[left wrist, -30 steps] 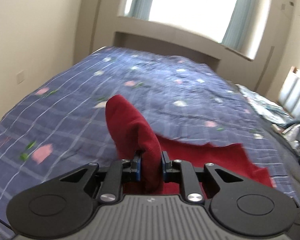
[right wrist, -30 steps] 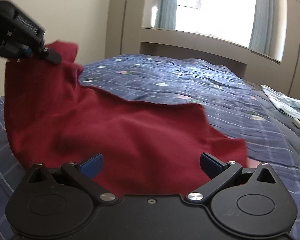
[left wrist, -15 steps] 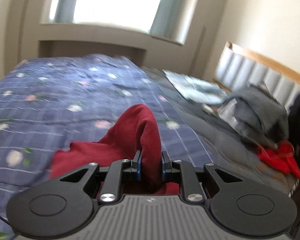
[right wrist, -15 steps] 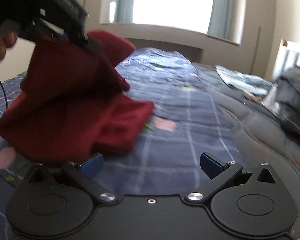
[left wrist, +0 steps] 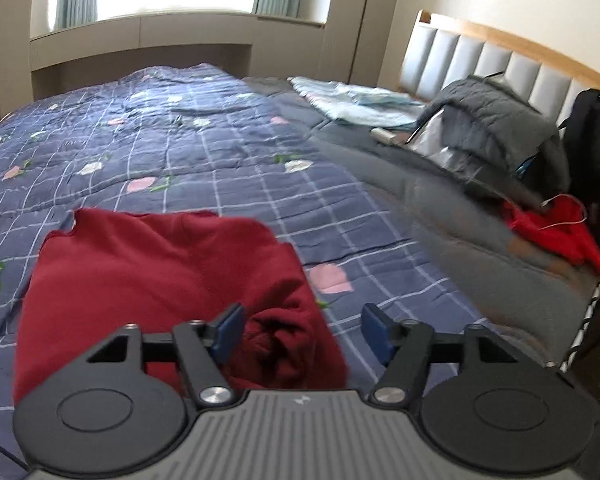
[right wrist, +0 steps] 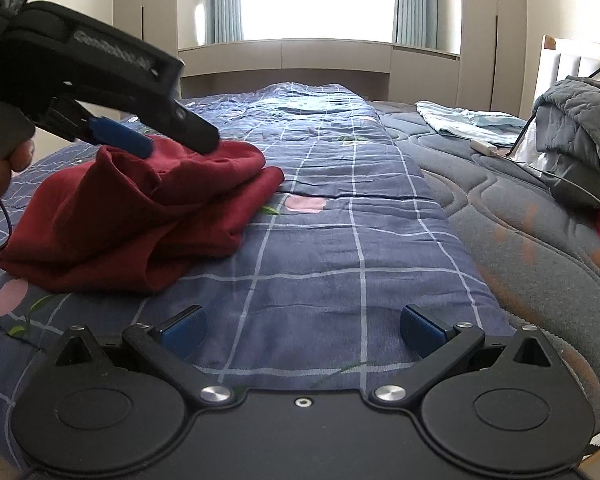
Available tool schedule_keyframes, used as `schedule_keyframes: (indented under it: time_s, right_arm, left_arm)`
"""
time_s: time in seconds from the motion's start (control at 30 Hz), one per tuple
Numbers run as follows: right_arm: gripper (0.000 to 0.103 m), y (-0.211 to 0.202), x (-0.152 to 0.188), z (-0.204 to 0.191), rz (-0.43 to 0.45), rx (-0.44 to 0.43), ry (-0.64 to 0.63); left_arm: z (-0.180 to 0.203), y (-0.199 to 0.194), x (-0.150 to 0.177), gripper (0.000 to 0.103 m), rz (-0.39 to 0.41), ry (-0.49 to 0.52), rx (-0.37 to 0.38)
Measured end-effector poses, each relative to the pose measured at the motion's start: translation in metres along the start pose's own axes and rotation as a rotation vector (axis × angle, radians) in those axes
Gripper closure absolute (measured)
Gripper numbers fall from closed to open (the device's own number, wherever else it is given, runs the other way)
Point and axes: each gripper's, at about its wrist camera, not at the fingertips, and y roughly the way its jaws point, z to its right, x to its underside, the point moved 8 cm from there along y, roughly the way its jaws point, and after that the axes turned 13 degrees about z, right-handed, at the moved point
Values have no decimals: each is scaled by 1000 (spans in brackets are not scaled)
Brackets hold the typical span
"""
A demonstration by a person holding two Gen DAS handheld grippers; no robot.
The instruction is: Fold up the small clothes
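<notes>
The dark red garment [left wrist: 152,264] lies folded over on the checked bedspread [left wrist: 228,160], near the bed's left side. The left gripper [left wrist: 302,334] has its fingers spread wide, a bunched fold of the cloth between them; whether the pads touch it is unclear. The right gripper [right wrist: 302,326] is wide open over bare bedspread, holding nothing. The garment's near edge is hidden behind the left gripper.

Home bedroom: quilted bed [left wrist: 228,148], padded headboard [left wrist: 496,60], curtained window [right wrist: 320,0]
</notes>
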Motion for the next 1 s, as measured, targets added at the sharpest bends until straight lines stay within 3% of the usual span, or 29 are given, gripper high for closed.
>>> schedule_keyframes:
  time_s: [0.2,0.4,0.6,0.73,0.87,1.0]
  right_arm:
    - [0,-6,0,1,14,-7,41]
    - [0,-11,-12,-3,74,-25,103]
    - [0,2,-42,-20,118,-143,296]
    - [0,17,-64,-47,106,-201,334]
    - [0,32,-76,-71,51,-200,326]
    - [1,43,-73,-76,6,-129,387]
  left_arm:
    - [-30,-22,-16,1,53,-40,-100]
    - [-88,-48,-14,0,29,-168,-244]
    - [-156,-76,22,0,-28,-275,-409]
    - [-184,-89,54,0,-70,-415,-408]
    - [-198,-96,76,1,-91,-551,-360]
    - [-203,-93,88,1,-106,-602,-332]
